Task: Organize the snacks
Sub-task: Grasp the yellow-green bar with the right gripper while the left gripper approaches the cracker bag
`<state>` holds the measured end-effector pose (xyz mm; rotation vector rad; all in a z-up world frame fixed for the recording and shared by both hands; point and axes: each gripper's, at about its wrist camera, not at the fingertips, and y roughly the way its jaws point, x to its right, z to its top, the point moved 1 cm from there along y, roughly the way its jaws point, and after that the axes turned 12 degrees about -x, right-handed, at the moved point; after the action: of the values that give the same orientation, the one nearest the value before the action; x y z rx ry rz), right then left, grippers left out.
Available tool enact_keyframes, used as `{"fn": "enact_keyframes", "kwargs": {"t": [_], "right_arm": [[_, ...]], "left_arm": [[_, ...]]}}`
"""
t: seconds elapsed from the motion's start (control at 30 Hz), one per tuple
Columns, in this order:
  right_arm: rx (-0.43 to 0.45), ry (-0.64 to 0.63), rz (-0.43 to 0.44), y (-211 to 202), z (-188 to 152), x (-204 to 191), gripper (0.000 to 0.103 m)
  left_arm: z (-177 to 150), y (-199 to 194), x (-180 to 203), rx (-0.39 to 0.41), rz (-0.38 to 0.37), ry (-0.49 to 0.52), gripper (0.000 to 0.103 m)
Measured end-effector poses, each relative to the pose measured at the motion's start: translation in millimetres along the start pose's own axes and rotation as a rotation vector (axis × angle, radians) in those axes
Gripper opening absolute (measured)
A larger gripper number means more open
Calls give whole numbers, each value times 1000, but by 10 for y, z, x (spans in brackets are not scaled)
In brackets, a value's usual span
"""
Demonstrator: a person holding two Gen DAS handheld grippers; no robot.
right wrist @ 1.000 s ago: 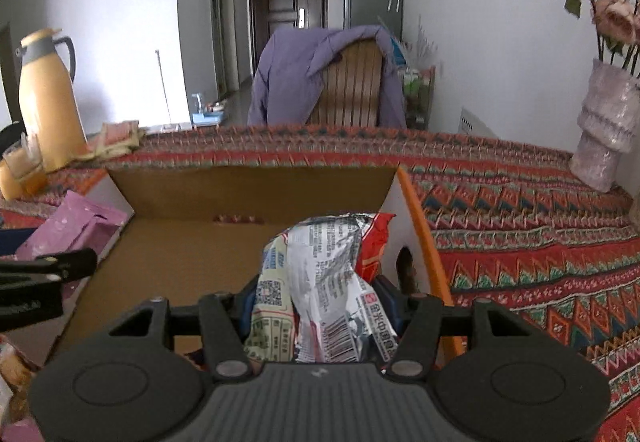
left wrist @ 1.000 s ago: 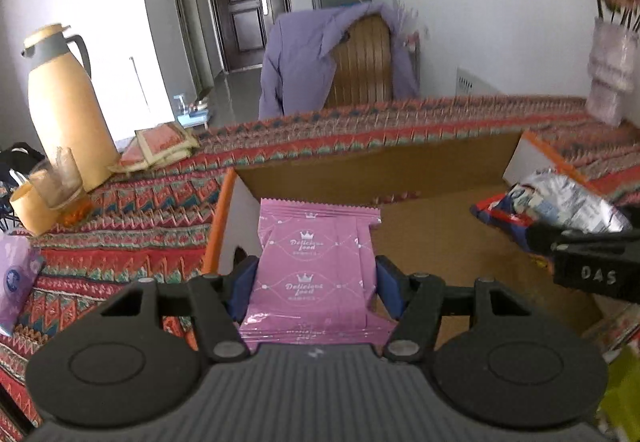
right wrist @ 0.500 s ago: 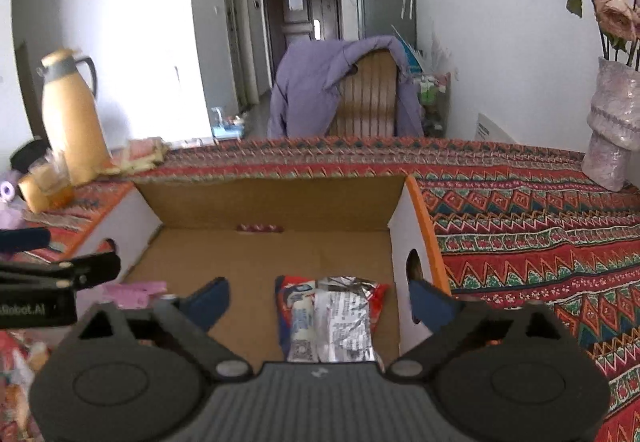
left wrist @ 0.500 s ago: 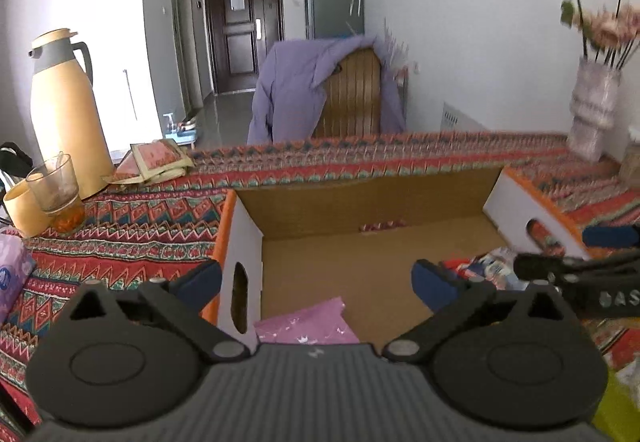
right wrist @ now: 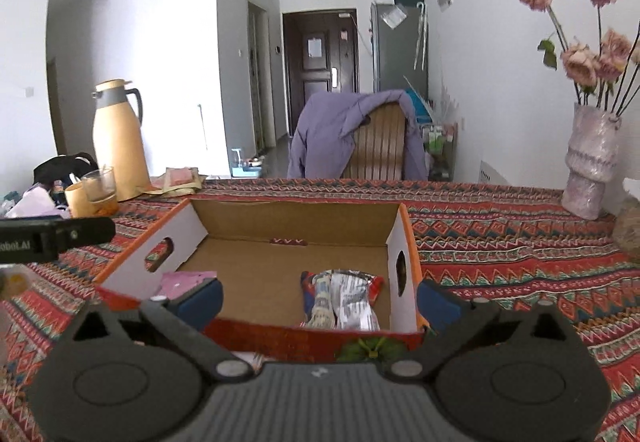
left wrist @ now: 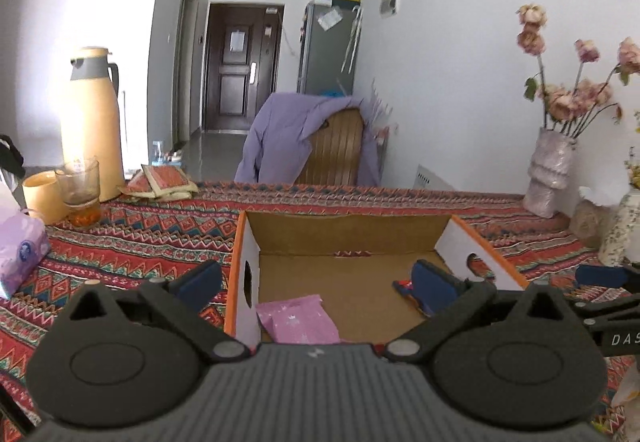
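An open cardboard box (left wrist: 344, 228) (right wrist: 296, 214) with orange rims sits on the patterned tablecloth. A pink snack packet (left wrist: 298, 318) (right wrist: 182, 282) lies flat at the box's near left. A silver and red snack bag (right wrist: 344, 298) lies at the near right; only its red edge (left wrist: 402, 284) shows in the left wrist view. My left gripper (left wrist: 316, 284) is open and empty, raised above the box's near left wall. My right gripper (right wrist: 318, 300) is open and empty, raised before the box's near wall.
A yellow thermos (left wrist: 94, 122), a glass (left wrist: 80, 190) and a cup (left wrist: 40, 194) stand at the far left, with a purple tissue pack (left wrist: 20, 250). A vase of flowers (right wrist: 592, 170) stands at the far right. A green packet (right wrist: 370, 350) lies just before the box.
Both grippers opened and let go of their snacks, which now lie in the box. Both grippers then drew back and up from the box.
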<state>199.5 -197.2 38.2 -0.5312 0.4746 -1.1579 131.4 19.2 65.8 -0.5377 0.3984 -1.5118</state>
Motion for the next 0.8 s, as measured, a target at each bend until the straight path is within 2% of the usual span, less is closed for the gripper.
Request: {"fn": "enact_keyframes", "kwargs": {"t": [0.37, 0.5, 0.8], "right_arm": [[8, -19, -6, -412, -564, -104, 103], [-20, 6, 16, -435, -736, -94, 103], [-54, 32, -9, -466, -1056, -51, 103]], "left_arm": [[-551, -493, -45, 51, -16, 7, 103], [-734, -552, -88, 31, -16, 8, 103], [-1077, -612, -271, -13, -12, -15, 103]]}}
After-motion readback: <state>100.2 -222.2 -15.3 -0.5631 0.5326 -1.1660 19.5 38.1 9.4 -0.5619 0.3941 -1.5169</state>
